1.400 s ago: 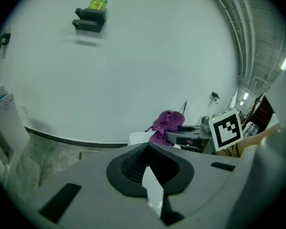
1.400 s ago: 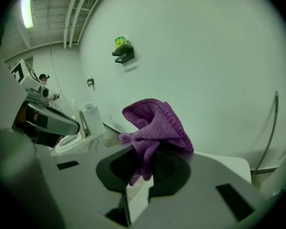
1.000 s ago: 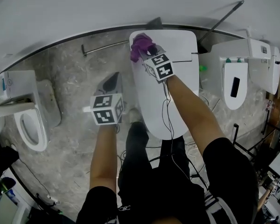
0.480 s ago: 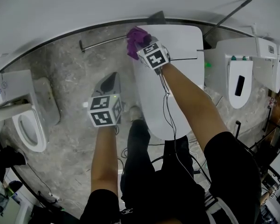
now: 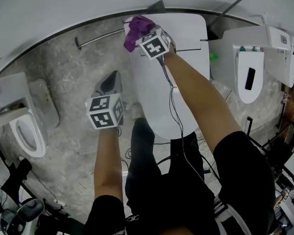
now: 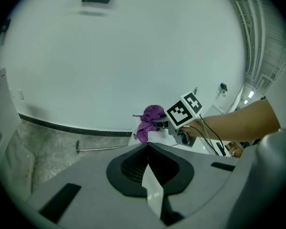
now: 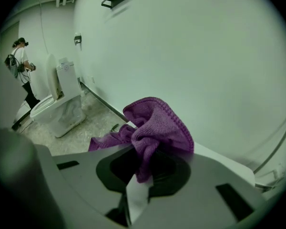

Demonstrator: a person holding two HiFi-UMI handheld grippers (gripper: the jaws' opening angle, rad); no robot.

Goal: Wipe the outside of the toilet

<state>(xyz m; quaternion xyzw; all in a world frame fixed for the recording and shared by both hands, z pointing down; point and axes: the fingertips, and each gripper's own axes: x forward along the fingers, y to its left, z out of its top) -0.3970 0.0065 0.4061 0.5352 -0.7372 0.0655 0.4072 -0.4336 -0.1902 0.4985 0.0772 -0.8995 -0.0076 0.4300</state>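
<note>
Leftward slides the right gripper (image 5: 143, 37) across the glossy white toilet (image 5: 186, 38), with a crumpled purple microfibre cloth (image 7: 155, 128) clenched between its fingers. The left gripper (image 6: 147, 148) is pinched together with nothing between its fingers.

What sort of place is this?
Probably a showroom or practice restroom, not a home: a lidded white toilet, an open-seat white toilet and a third white toilet line one plain white wall, unpartitioned, on grey marbled floor.
</note>
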